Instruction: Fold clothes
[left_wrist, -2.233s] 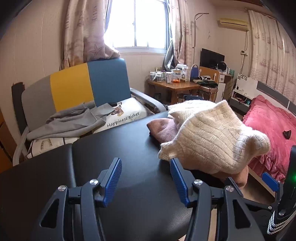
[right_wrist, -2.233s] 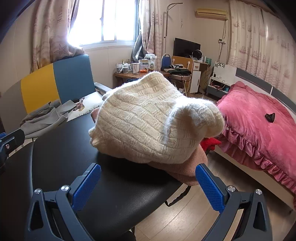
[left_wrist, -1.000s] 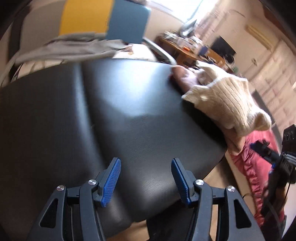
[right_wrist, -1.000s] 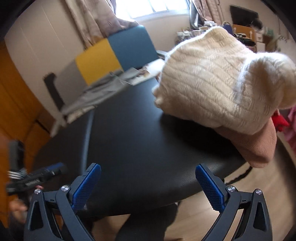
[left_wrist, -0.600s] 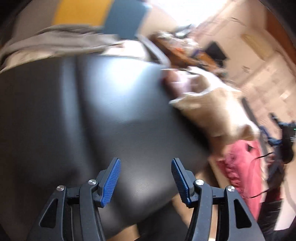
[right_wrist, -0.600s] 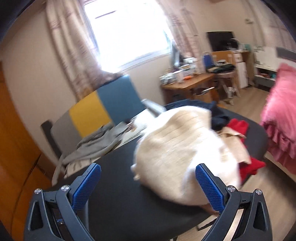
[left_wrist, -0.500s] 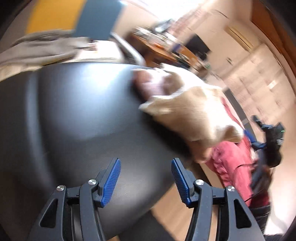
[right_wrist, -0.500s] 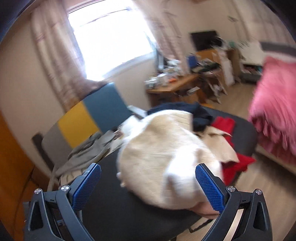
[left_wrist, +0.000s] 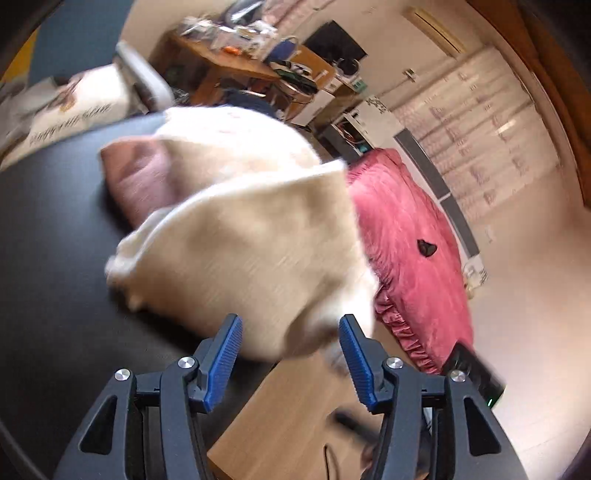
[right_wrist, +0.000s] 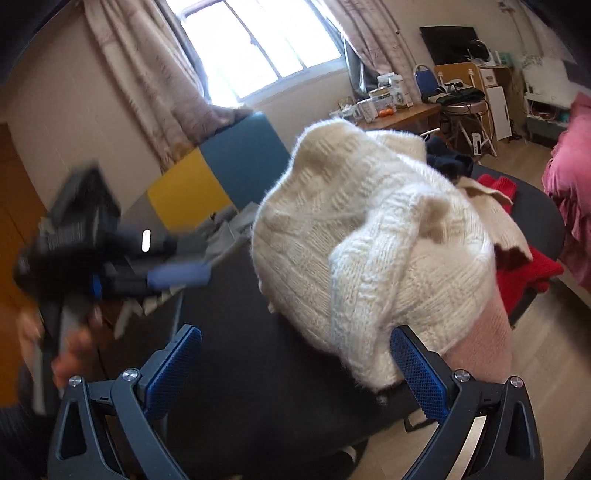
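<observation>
Bedroom in a home, lived-in.
Evidence: bed w/ pink ruffled cover (left_wrist: 402, 236), curtained window (right_wrist: 258, 44), wall AC unit (left_wrist: 432, 26), cluttered wooden desk (right_wrist: 402, 110), TV (right_wrist: 447, 38), clothes heaped on black table (right_wrist: 240, 350).

Left gripper (left_wrist: 291, 354): black angular plastic frame, ribbed blue finger pads (left_wrist: 225, 358), round silver screws (left_wrist: 184, 362) at the joints. Right gripper (right_wrist: 295, 373): same black frame, diamond-textured blue pads (right_wrist: 417, 373). Bare-skinned hand (right_wrist: 70, 350), blurred, left of it.
</observation>
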